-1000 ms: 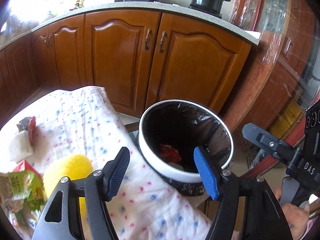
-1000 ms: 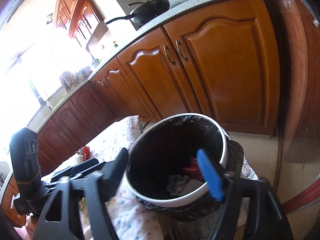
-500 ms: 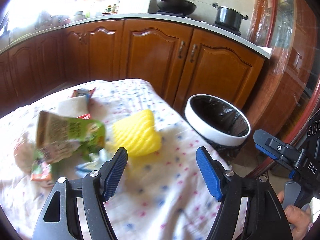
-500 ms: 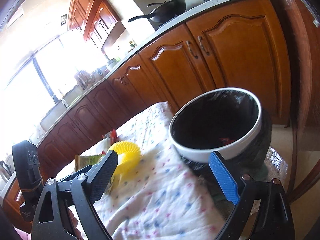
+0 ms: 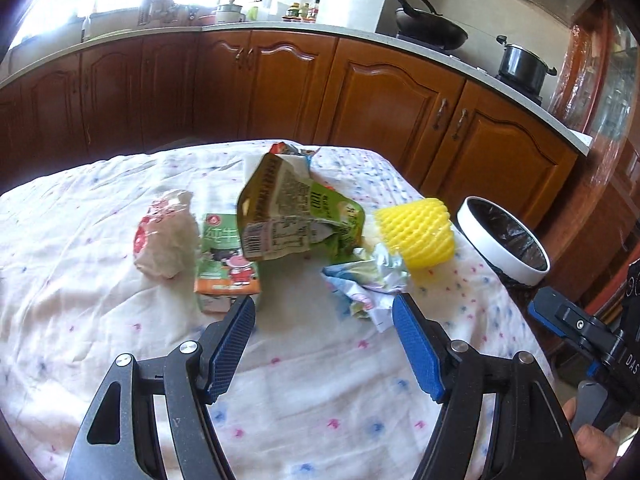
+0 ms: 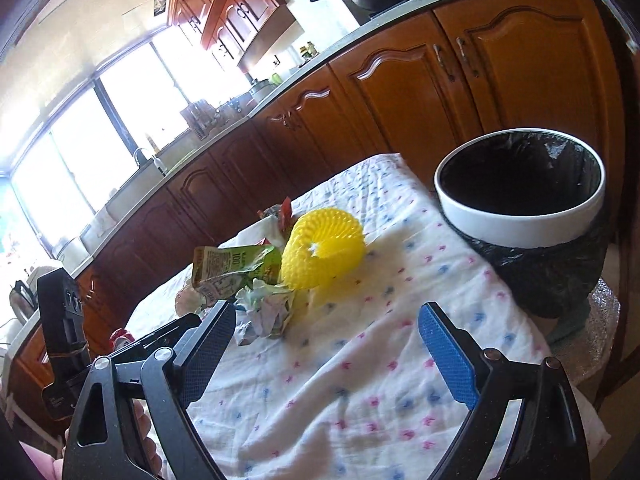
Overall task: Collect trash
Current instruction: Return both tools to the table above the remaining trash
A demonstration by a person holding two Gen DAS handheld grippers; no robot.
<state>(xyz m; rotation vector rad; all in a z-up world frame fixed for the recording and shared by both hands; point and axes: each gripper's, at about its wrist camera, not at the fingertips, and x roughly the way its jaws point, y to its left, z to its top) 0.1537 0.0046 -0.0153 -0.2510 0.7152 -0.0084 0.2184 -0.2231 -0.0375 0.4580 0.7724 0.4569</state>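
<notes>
On the table, a white cloth [image 5: 100, 320] dotted with pink and blue marks is lying rumpled, and the trash is sitting in a loose heap near its middle. Taking the yellow foam fruit net [image 5: 416, 232] as landmark: it is resting on its side, ribbed and tubular, its open end showing in the right wrist view [image 6: 324, 248]. Just left of the net, a crumpled green snack bag [image 5: 296, 216] is standing tilted, barcode and print facing the camera. Touching the net's near side, a crushed pale wrapper [image 5: 368, 284] is lying in a wad. Further left of the net, a green and orange drink carton [image 5: 226, 268] is lying flat, and beyond it a balled white wrapper with red print [image 5: 164, 236]. Behind the green bag a red-edged scrap is peeking out, too hidden to identify.

Right of the net, past the table edge, a white-rimmed bin with black liner [image 5: 504, 240] is standing upright; its contents cannot be told.

Left gripper [image 5: 324, 344] is hovering near the heap, jaws spread wide, holding nothing. Right gripper [image 6: 326, 348] is likewise gaping wide, holding nothing, with 2 blue pads showing.
</notes>
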